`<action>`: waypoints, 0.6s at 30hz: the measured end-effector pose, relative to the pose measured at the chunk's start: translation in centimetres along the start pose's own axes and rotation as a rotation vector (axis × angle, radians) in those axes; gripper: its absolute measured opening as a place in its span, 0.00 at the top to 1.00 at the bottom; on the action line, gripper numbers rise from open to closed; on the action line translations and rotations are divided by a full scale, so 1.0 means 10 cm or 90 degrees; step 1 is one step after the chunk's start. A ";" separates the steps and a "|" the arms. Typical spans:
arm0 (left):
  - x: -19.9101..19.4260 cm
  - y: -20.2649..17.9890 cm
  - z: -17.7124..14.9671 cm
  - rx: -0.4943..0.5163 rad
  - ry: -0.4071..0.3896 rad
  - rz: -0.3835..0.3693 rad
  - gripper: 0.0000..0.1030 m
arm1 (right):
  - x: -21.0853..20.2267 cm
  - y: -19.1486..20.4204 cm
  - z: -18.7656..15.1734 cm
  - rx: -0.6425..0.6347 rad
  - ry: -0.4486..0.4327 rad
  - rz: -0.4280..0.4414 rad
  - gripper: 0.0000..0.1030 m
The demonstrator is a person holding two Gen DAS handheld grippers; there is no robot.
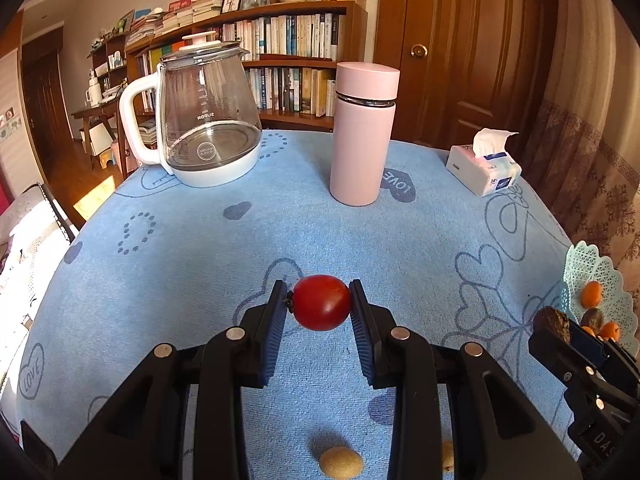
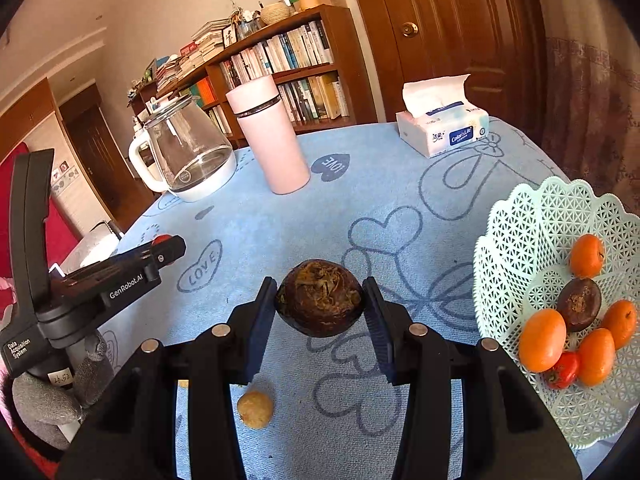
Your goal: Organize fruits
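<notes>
My left tool [image 1: 320,303] pinches a red tomato [image 1: 322,302]; my right tool [image 2: 320,305] grips a dark brown fruit [image 2: 320,298], both frame centre, above the tabletop [image 2: 360,184].

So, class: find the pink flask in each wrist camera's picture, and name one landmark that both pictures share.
Left wrist view: pink flask stands upright, centre top, right of the glass kettle.
Right wrist view: pink flask sits left of centre, tilted by the lens.
Shared landmark: tissue pack, to its right.
</notes>
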State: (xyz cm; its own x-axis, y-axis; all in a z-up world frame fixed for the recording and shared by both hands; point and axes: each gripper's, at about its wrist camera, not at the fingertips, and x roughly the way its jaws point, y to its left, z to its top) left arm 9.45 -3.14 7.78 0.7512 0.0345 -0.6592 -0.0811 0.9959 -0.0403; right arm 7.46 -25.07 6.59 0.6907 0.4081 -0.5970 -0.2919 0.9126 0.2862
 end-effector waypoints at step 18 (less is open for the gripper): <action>0.02 -0.14 -0.07 0.027 0.006 -0.011 0.69 | -0.35 -0.58 0.11 0.099 -0.062 -0.031 0.56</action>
State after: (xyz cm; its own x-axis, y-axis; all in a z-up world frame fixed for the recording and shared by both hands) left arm 9.26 -4.61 7.24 0.7458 0.0173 -0.6659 -0.0411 0.9990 -0.0201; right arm 7.50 -31.85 7.82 0.7640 0.3531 -0.5400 -0.1560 0.9132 0.3764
